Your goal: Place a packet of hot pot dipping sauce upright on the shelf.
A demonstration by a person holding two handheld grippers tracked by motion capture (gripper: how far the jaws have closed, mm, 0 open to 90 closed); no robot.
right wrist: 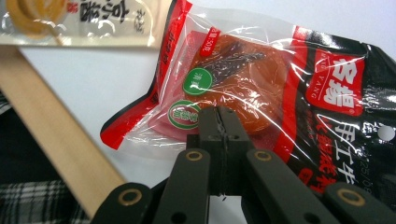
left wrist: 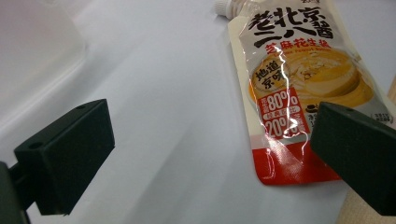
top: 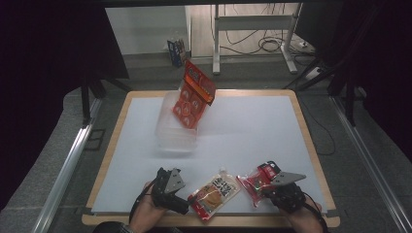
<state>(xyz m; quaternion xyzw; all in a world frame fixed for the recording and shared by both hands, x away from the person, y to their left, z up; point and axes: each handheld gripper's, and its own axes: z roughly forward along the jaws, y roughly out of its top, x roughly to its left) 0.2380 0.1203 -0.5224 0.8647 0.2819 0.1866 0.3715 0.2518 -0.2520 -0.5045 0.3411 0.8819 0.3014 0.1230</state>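
Red packet (right wrist: 261,79) lies flat at the near right of the table (top: 252,126), just right of the sauce pouch (top: 214,193), and the right gripper (right wrist: 219,116) rests on its near edge with jaws pressed together, seemingly pinching the film, though whether the film is truly caught between them is hard to tell. It looks light and soft: thin, glossy, crinkled plastic around a flat dark slab, so the film should be slippery and will flop when lifted. The sealed edge or a corner seems the best place to grip, since the middle would bulge and slide. The pouch, with its spout pointing far, looks heavier and squashy. Left of it the left gripper (left wrist: 205,154) sits with jaws spread wide, holding nothing. Farther off, a clear tub (top: 176,131) holds an orange bag (top: 194,94) standing upright at a tilt.
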